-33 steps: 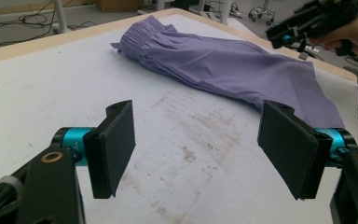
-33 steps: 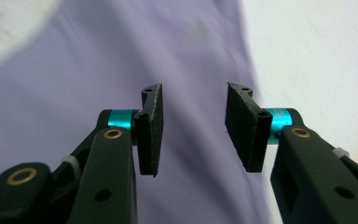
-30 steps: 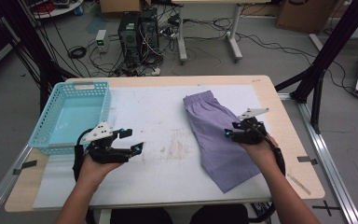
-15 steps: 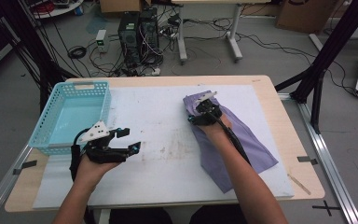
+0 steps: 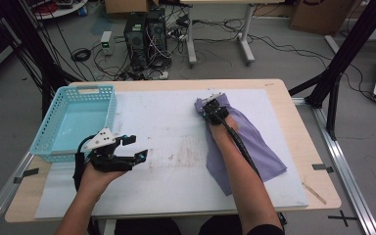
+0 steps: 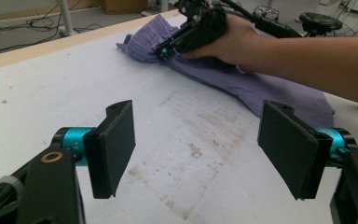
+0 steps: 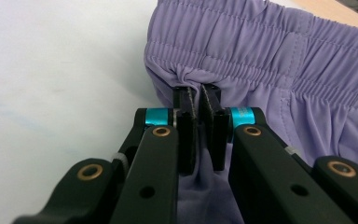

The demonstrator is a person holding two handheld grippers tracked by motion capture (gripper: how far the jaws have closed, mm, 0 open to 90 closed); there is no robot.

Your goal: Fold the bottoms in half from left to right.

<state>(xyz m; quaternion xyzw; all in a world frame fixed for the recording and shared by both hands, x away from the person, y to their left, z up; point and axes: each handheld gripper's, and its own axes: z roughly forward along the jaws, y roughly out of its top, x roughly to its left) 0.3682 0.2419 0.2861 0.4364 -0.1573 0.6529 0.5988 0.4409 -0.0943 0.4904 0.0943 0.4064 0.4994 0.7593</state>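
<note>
The right claw [image 7: 196,100], its jaws just closed, is clamped on the gathered waistband of the purple fabric shorts [image 7: 279,60], laid at two o'clock on the white-covered tabletop [image 5: 166,127]. The left claw [image 6: 196,149] is held apart, empty, at eight o'clock.

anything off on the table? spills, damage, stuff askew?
No spills or damage. The purple shorts lie askew across the white mat, waistband bunched where the right gripper pinches it. The mat carries brownish smudges near its middle. The blue basket sits squarely.
</note>
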